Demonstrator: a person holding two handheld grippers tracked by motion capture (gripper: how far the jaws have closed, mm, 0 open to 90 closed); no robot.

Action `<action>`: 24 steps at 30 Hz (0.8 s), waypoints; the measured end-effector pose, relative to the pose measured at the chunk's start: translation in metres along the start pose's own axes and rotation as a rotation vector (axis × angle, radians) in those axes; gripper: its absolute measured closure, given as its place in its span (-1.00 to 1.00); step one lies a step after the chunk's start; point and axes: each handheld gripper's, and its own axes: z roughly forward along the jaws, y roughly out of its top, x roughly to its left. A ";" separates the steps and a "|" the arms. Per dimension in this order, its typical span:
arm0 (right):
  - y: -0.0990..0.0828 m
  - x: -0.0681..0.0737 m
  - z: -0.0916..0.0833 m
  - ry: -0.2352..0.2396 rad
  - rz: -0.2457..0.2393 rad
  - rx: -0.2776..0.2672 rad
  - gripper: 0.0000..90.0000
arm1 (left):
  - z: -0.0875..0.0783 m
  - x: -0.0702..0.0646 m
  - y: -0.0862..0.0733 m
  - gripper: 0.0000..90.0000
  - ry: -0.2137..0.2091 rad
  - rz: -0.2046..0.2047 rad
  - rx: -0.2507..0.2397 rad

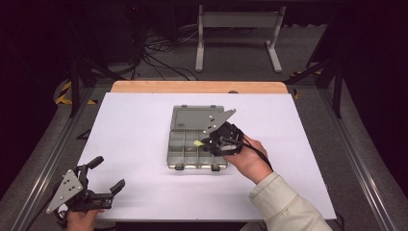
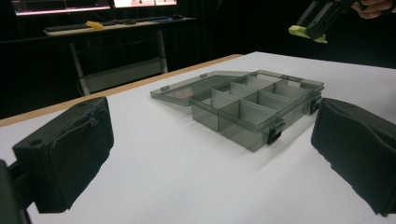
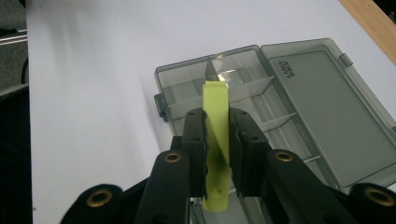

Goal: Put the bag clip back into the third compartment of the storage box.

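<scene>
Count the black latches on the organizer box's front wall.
2. Both latches sit on the front wall of the organizer box nearest the person: one near its left end, one near its right end.

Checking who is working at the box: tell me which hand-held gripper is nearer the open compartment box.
Right. The right hand-held gripper hangs over the compartment box, holding a yellow-green piece. The left hand-held gripper sits apart at the table's near-left corner.

Both grippers are black: the left gripper [image 1: 107, 174] carries a grey three-cornered plate [image 1: 64, 190] dotted with holes, the right gripper [image 1: 206, 141] trails a black cable [image 1: 257, 152] and shows brass-coloured rivets. The sleeve [image 1: 284, 204] is cream.
</scene>
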 end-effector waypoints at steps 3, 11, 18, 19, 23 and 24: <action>0.002 -0.006 0.003 0.000 0.007 -0.006 0.73 | 0.000 0.000 0.000 -1.00 -0.001 0.000 0.000; 0.007 -0.024 0.008 -0.029 0.052 -0.010 0.73 | 0.000 0.000 0.000 -1.00 0.001 -0.003 -0.004; 0.009 -0.038 0.013 -0.051 0.092 -0.020 0.73 | 0.000 0.000 0.000 -1.00 -0.001 -0.004 -0.003; 0.009 -0.040 0.015 -0.055 0.100 -0.019 0.73 | 0.000 0.000 0.000 -1.00 -0.001 -0.004 -0.003; 0.008 -0.047 0.020 -0.068 0.114 -0.018 0.73 | 0.000 0.000 0.000 -1.00 -0.002 -0.001 -0.001; 0.008 -0.049 0.022 -0.071 0.118 -0.015 0.73 | 0.001 0.000 0.000 -1.00 -0.003 -0.001 -0.001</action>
